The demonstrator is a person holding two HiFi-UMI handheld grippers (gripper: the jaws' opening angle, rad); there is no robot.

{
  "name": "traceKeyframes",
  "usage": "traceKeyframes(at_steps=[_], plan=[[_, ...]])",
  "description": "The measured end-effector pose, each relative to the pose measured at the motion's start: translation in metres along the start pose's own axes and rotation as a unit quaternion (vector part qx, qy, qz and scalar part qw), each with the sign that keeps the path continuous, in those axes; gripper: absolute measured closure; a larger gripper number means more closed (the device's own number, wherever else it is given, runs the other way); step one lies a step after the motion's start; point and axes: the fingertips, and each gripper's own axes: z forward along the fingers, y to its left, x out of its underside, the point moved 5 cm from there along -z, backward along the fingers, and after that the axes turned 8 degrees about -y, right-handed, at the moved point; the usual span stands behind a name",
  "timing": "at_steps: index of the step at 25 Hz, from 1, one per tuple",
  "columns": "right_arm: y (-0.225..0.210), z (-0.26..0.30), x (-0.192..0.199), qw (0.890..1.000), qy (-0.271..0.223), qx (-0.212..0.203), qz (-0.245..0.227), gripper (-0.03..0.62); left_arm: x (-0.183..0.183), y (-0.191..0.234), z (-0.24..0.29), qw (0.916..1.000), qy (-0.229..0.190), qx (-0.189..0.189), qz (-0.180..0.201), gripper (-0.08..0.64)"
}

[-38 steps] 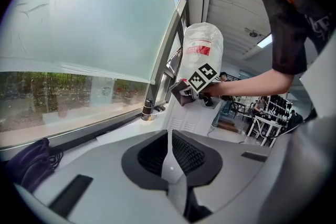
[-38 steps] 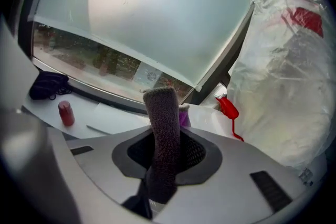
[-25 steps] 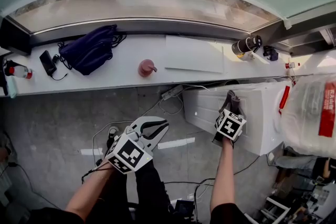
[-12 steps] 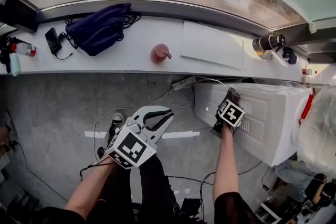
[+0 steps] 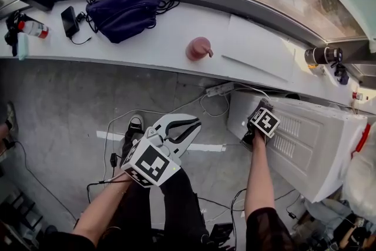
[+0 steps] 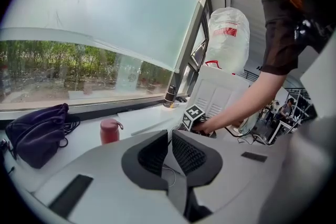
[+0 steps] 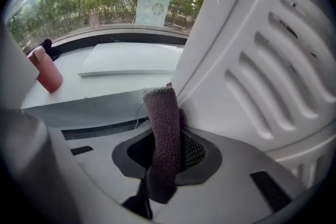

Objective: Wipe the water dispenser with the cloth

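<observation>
Right tongs: clamped shut on the grey-brown cloth, held upright between the jaws, its top pressed against the white water dispenser just ahead. Left tongs: closed to a slit on nothing, pointed past a pink bottle ahead-left, purple bag farther left.

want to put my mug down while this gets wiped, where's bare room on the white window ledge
The white window ledge is bare between the dark blue fabric bag and the pink bottle, and along its front edge below the bag. Its left end is crowded: small black device, red spray can.
</observation>
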Motion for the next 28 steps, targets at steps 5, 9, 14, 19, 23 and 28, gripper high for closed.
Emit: traceKeyframes(at_steps=[5,9,14,19,23,28], plan=[[0.001,0.004,-0.002,0.999,0.007,0.001,0.031,0.492,0.002,-0.004,-0.007,0.9999,0.001,-0.015,0.001,0.526],[0.0,-0.026,-0.02,0.998,-0.015,-0.035,0.046,0.491,-0.015,-0.01,-0.021,0.9995,-0.004,-0.032,0.004,0.526],[-0.001,-0.105,-0.046,0.99,-0.067,-0.123,0.033,0.491,-0.052,-0.01,-0.053,0.9971,-0.015,-0.074,-0.004,0.526],[-0.013,-0.198,-0.065,0.974,-0.105,-0.195,0.043,0.491,-0.092,-0.021,-0.077,0.9959,-0.015,-0.086,0.021,0.526],[-0.021,-0.272,-0.074,0.96,-0.125,-0.246,0.046,0.491,-0.138,-0.048,-0.091,0.9955,-0.028,-0.072,0.055,0.526],[-0.029,-0.361,-0.098,0.943,-0.177,-0.276,0.053,0.491,-0.186,-0.096,-0.109,0.9962,-0.045,-0.029,0.069,0.526]])
